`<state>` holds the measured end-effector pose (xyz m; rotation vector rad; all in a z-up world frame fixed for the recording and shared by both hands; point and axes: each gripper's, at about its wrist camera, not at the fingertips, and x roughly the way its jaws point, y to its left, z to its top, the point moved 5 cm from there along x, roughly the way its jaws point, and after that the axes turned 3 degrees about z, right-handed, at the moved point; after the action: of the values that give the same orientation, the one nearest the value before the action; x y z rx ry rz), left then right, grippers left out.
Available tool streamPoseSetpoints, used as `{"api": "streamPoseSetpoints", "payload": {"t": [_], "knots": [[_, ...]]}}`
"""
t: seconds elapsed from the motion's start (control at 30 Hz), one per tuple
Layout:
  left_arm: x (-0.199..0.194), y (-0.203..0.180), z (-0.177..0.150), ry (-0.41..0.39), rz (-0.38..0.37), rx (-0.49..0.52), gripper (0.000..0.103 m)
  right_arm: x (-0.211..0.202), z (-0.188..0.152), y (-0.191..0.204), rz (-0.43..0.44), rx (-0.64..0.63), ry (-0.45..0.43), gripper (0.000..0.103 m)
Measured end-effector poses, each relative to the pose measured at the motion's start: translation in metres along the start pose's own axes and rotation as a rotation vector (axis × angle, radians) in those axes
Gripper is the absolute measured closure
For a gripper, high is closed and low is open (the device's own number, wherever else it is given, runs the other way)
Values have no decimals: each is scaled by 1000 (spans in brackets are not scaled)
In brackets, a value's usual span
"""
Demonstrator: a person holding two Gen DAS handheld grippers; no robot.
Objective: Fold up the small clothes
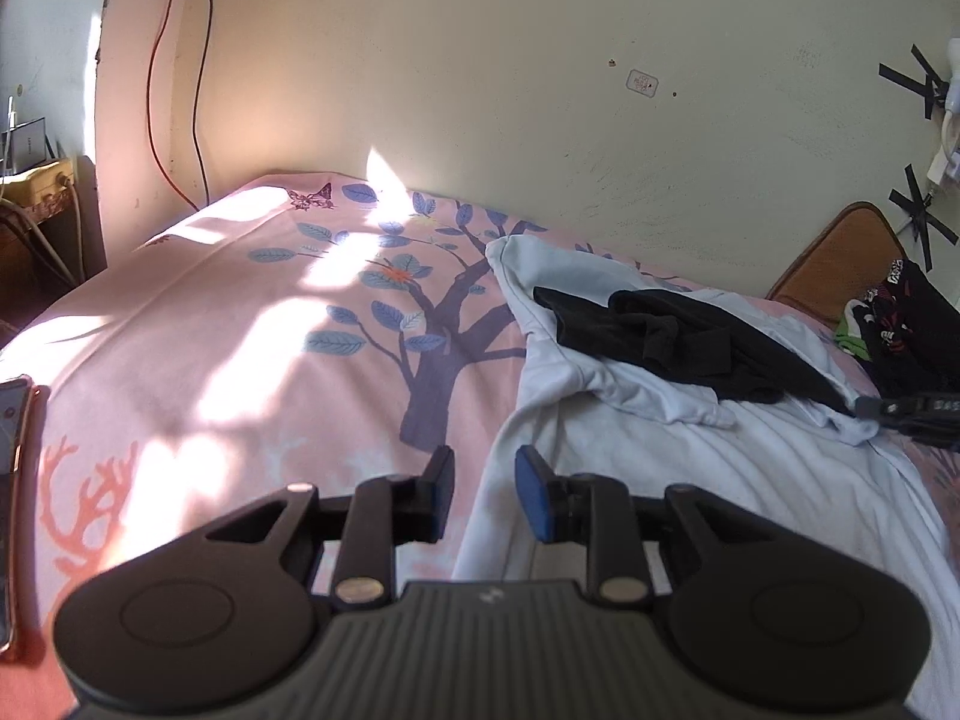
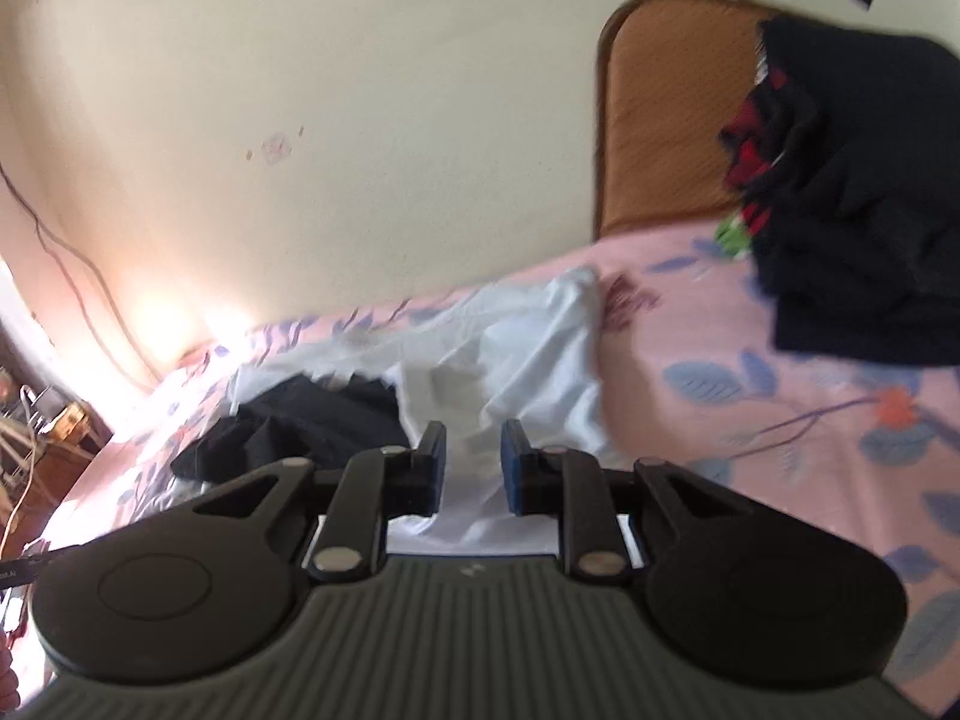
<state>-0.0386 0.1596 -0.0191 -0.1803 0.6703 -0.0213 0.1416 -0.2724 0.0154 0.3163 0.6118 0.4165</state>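
Note:
A white garment lies crumpled on the pink bedsheet, with a small black garment on top of it. My left gripper is open and empty, just above the white garment's near left edge. In the right wrist view, which is blurred, my right gripper is open and empty over the white garment, with the black garment to its left. The right gripper's tip also shows at the far right of the left wrist view.
A pile of dark printed clothes lies at the right by a brown headboard. The wall runs along the bed's far side. A phone lies at the left edge. A wooden table stands far left.

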Motion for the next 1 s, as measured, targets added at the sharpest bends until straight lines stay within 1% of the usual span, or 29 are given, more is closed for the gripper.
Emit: {"api": "streamPoseSetpoints", "payload": {"t": [0.03, 0.07, 0.1, 0.13, 0.2, 0.23, 0.27, 0.3, 0.43, 0.53, 0.63, 0.7, 0.77, 0.87, 0.97, 1.0], "knots": [[-11, 3, -5, -6, -1, 8, 79, 17, -11, 6, 40, 2, 95, 79], [-22, 6, -10, -13, 2, 19, 79, 24, -24, 15, 45, -35, 131, 77], [-34, 10, -14, -19, 7, 30, 75, 16, -28, 25, 15, -113, 103, 77], [-45, 15, -20, -22, 12, 40, 67, 7, -32, 32, 29, -143, 118, 77], [-64, 22, -29, -19, 22, 44, 61, -29, -33, 32, 104, -104, 58, 77], [-72, 26, -35, -8, 22, 39, 61, -49, -35, 27, 141, -82, 38, 76], [-78, 29, -40, 6, 20, 28, 61, -68, -38, 22, 153, -67, 15, 74], [-82, 32, -44, 21, 16, 14, 60, -87, -44, 15, 149, -56, -2, 70], [-91, 35, -64, 90, -8, -25, 60, -150, -74, -14, 150, 9, -9, 67], [-98, 30, -80, 129, -26, -8, 56, -186, -99, -20, 130, 27, -9, 67], [-101, 27, -92, 163, -21, 21, 56, -214, -121, -22, 134, 44, 1, 67], [-102, 27, -101, 190, -8, 31, 56, -231, -136, -23, 133, 59, 17, 66], [-107, 26, -105, 196, -2, 47, 56, -242, -149, -23, 124, 67, 39, 62], [-117, 24, -112, 215, 4, 66, 55, -252, -166, -24, 104, 72, 73, 61], [-128, 22, -123, 234, -14, 73, 55, -260, -179, -22, 100, 76, 98, 61], [-132, 21, -126, 235, -24, 72, 53, -260, -181, -22, 104, 77, 102, 61]]}}
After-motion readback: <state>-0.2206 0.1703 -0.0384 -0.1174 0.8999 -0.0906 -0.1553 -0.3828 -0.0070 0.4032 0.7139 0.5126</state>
